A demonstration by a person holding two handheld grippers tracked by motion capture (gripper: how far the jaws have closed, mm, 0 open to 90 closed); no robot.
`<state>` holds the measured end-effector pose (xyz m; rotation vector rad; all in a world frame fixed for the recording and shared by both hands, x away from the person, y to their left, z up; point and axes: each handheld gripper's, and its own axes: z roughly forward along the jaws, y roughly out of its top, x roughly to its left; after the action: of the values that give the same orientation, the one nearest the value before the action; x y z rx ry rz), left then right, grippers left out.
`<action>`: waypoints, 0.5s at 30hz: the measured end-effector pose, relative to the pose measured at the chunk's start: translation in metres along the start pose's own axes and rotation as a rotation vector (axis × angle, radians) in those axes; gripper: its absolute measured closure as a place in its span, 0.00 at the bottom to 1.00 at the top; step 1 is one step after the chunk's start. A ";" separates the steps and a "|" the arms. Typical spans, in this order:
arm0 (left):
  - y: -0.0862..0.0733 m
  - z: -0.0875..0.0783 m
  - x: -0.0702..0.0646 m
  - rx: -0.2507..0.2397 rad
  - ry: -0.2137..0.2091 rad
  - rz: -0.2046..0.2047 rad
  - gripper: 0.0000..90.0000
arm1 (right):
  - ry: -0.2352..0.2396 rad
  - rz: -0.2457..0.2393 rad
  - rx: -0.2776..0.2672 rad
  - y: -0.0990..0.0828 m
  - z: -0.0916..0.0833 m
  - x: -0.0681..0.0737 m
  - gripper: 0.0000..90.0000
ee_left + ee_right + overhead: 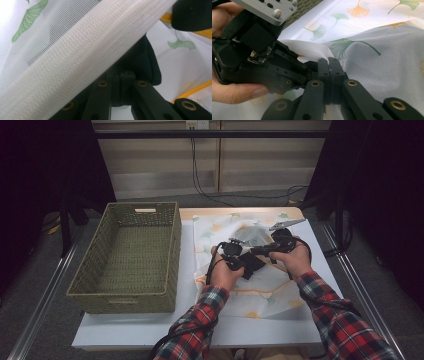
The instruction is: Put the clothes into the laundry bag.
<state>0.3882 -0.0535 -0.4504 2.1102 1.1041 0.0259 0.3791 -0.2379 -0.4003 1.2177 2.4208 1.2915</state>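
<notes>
A white mesh cloth (260,287) printed with green and orange ginkgo leaves lies spread on the table. Both hands hold grippers over its middle, tips close together. In the right gripper view my right gripper (329,65) is shut on the cloth's thick white woven band (310,50). The left gripper (305,67) sits just to its left there, a hand around its body. In the left gripper view that band (82,57) runs slantwise across the shut left gripper (122,75) and hides part of its tips. From above, the left gripper (251,265) and right gripper (252,252) nearly touch.
A deep green woven basket (125,295) with nothing in it stands on the left half of the white table (125,330). Plaid sleeves enter from the bottom. Cables hang by the back wall, and dark curtains flank both sides.
</notes>
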 end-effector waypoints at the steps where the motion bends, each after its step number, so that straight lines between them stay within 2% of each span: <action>1: 0.000 0.000 0.000 0.001 0.003 0.003 0.98 | 0.000 0.002 -0.001 0.000 0.000 0.000 1.00; 7: 0.001 0.002 0.001 -0.007 0.005 -0.005 0.98 | 0.002 0.001 0.001 0.000 0.000 -0.001 1.00; 15: 0.004 0.002 0.002 -0.021 0.022 0.007 0.98 | 0.003 0.005 0.003 -0.001 0.000 -0.001 1.00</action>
<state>0.3927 -0.0543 -0.4500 2.0998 1.1049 0.0642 0.3794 -0.2387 -0.4009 1.2236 2.4245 1.2923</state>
